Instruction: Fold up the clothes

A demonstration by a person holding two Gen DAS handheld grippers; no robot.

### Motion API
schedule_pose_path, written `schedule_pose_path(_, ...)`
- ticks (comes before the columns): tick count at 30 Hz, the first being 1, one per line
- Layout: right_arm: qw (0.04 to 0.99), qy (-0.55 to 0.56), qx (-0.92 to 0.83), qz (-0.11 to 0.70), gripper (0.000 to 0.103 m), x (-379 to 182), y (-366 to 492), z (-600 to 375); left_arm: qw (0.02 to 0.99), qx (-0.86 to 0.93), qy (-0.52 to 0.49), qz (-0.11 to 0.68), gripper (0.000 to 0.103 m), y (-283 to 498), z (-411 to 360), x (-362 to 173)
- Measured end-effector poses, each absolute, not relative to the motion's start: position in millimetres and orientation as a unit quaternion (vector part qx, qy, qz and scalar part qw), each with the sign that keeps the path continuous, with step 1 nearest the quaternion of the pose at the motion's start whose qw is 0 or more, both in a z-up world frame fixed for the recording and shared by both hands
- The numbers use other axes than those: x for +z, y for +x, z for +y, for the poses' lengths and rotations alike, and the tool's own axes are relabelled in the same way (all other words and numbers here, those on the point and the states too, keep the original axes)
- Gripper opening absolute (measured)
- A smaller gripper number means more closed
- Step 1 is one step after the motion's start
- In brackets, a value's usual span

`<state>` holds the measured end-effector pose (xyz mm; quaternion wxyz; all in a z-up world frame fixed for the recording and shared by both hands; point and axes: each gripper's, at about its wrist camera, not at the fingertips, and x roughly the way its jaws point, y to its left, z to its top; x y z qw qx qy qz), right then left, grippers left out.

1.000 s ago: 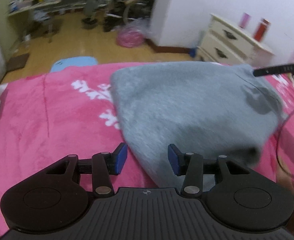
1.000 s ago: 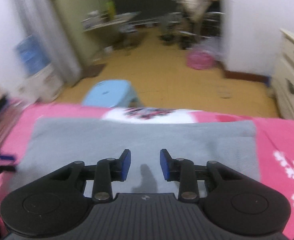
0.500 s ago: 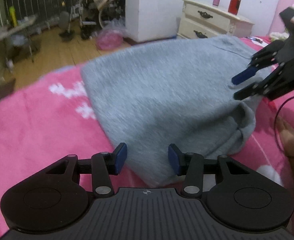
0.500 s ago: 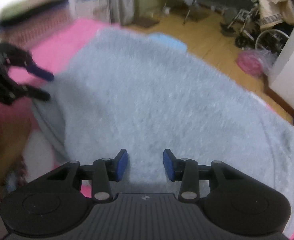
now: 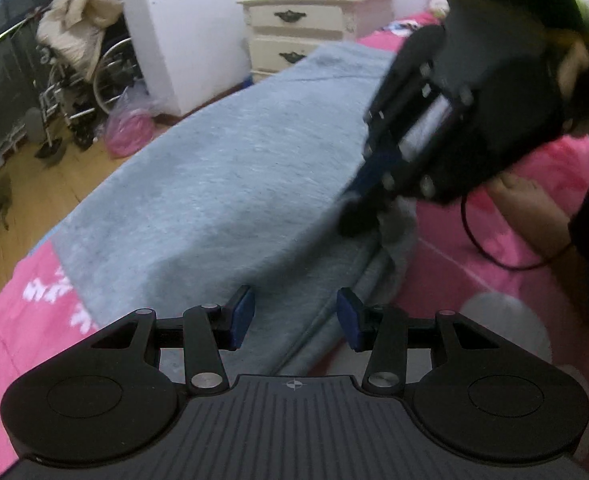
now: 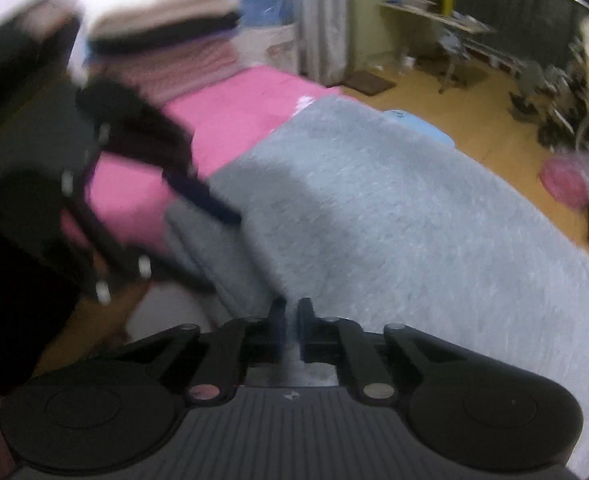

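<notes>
Left wrist view: one grey garment [image 5: 230,184] lay spread over the pink bed [image 5: 22,344], reaching from the near edge toward the far edge by the one white dresser [image 5: 306,28]. Left gripper [image 5: 294,318] pointed steeply down over the garment's near folded hem, blue pads apart at a medium gap with cloth under and between them; pads not seen pressing it. Right gripper [image 5: 358,216] came in from the upper right, blurred, tips down at the garment's near right corner. One bare forearm [image 5: 526,204] and one black cable on the pink cover, right side. Two bottles on the dresser, cut off at the top. One wheelchair on the floor, upper left.

Right wrist view: right gripper [image 6: 290,320] tilted down, pads closed to a thin slit pinching grey cloth at the near edge. Left gripper [image 6: 210,204] entered from the left, heavily blurred, opening unreadable here. One stack of folded textiles [image 6: 162,28] at the bed's far left corner, smeared.
</notes>
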<state>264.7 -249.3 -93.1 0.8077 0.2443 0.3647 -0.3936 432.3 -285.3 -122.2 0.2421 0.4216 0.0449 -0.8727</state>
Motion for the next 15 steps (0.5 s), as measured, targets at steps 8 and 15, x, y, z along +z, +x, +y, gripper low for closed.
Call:
schedule_pose_path(8, 0.806, 0.343, -0.394, 0.277, 0.005, -84, 230, -260, 0.245, -0.865, 0.437, -0.025, 0.045, 420, -271, -130)
schedule_pose_path(15, 0.807, 0.366, -0.381, 0.265, 0.007, -86, 231, -251, 0.269, -0.866, 0.421, -0.016, 0.017, 428, -275, -124)
